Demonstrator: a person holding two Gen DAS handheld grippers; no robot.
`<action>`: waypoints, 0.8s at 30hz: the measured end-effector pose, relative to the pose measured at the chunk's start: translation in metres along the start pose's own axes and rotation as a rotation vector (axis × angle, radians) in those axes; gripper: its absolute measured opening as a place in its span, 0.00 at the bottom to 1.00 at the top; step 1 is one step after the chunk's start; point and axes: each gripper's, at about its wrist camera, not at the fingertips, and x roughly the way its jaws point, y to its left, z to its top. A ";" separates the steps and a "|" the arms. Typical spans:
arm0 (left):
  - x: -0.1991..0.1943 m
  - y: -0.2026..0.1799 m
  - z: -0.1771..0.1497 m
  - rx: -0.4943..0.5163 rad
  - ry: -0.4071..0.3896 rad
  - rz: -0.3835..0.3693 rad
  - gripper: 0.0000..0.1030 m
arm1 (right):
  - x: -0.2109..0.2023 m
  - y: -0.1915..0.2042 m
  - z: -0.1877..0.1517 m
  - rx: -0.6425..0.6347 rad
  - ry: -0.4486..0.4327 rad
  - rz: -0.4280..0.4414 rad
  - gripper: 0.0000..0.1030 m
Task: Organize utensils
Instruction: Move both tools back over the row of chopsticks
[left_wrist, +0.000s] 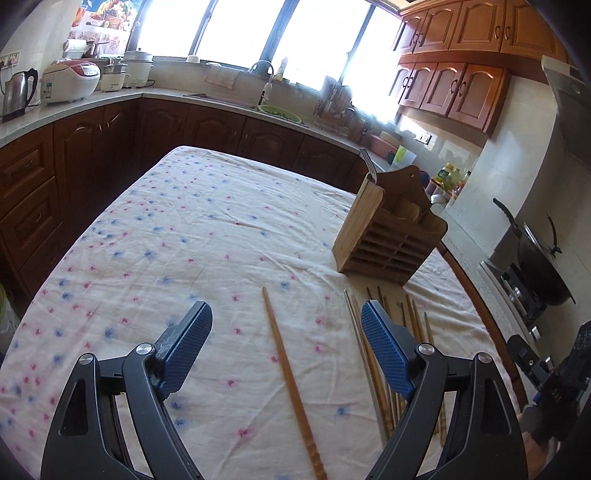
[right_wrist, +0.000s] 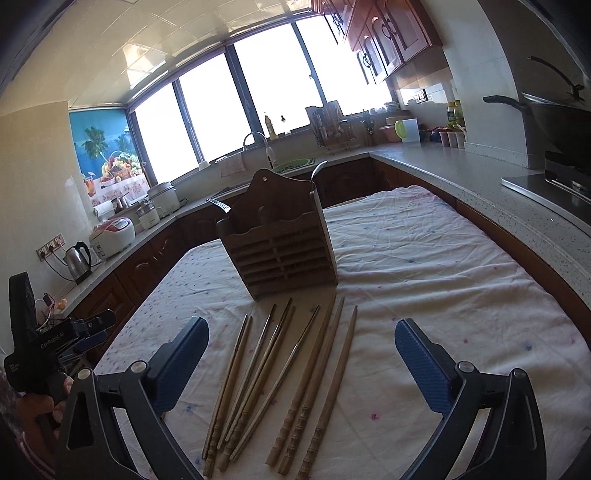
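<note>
Right wrist view: right gripper (right_wrist: 301, 345) spread wide (nothing pinched) over brown bamboo chopsticks (right_wrist: 280, 384) before slatted wooden utensil holder (right_wrist: 280, 251); left gripper (left_wrist: 286, 321) spread too.

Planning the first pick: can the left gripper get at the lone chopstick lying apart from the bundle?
Probably yes. The left gripper is open, and the lone chopstick lies flat on the tablecloth between its fingers, nothing covering it.

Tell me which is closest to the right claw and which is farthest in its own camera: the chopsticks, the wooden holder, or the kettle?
From the right claw:
1. Chopsticks, lying on the cloth between its open fingers.
2. Wooden holder, standing just past the chopstick tips, middle of the table.
3. Kettle, on the counter far to the left.
</note>
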 end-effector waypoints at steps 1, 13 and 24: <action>0.001 0.000 -0.002 0.003 0.008 0.008 0.82 | 0.000 0.001 -0.002 -0.003 0.005 -0.003 0.99; 0.013 0.000 -0.004 0.048 0.074 0.082 0.82 | 0.007 0.014 -0.006 -0.035 0.038 0.017 0.93; 0.039 -0.006 -0.004 0.076 0.149 0.090 0.82 | 0.031 0.014 -0.004 -0.013 0.105 0.028 0.68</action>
